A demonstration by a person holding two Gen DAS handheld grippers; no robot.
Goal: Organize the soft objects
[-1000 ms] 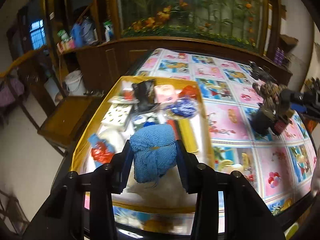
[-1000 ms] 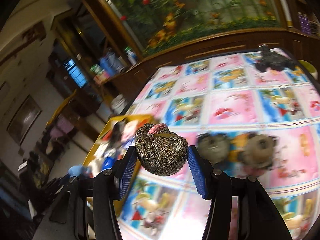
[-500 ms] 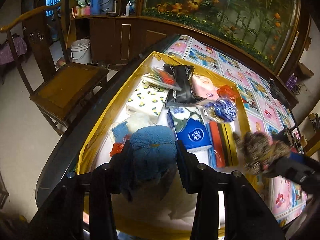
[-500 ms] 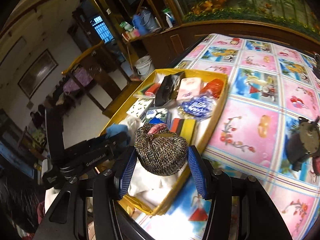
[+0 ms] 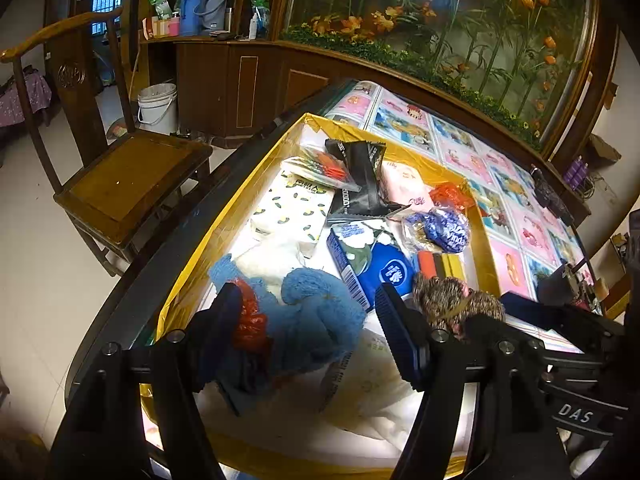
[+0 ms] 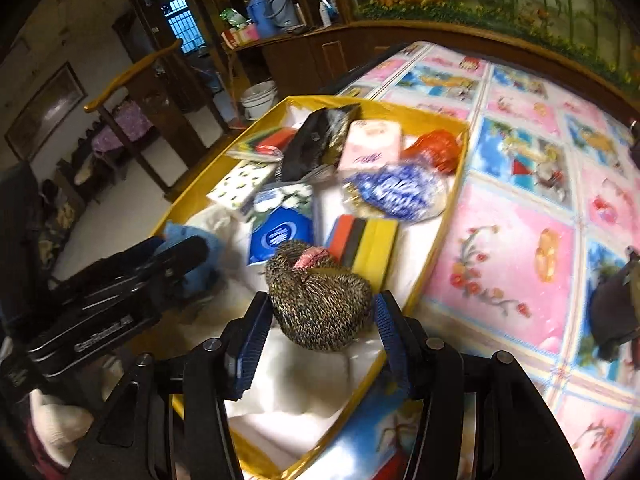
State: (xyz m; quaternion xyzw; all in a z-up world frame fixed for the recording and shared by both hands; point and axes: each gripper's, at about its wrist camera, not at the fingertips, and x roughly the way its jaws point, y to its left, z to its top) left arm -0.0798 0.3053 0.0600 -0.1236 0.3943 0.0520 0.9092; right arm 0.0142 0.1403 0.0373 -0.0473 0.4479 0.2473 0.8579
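Note:
A yellow-walled box [image 5: 240,196] with a white lining sits at the table's left end. The fluffy blue cloth [image 5: 320,316] lies in the box's near corner. My left gripper [image 5: 306,300] straddles it with its jaws opening, and the pads stand clear of the cloth. A speckled brown knit ball [image 6: 320,300] with a pink tip fills the gap of my right gripper [image 6: 322,308]. Those jaws are opening while the pads still touch the ball, low over the white lining. In the left wrist view the knit ball [image 5: 456,302] shows just right of my left gripper.
The box also holds tissue packs [image 5: 384,268], a black pouch [image 5: 360,184], a striped sponge stack [image 6: 364,244] and a blue-printed bag [image 6: 396,192]. A cartoon-print tablecloth [image 6: 520,240] spreads to the right, with a dark object [image 6: 612,312] on it. A wooden chair [image 5: 128,176] and a white bucket [image 5: 158,102] stand to the left.
Both grippers came in over the box and lower. The left jaws spread off the blue cloth, which now lies in the box. The right one carried the knit ball in from over the tablecloth.

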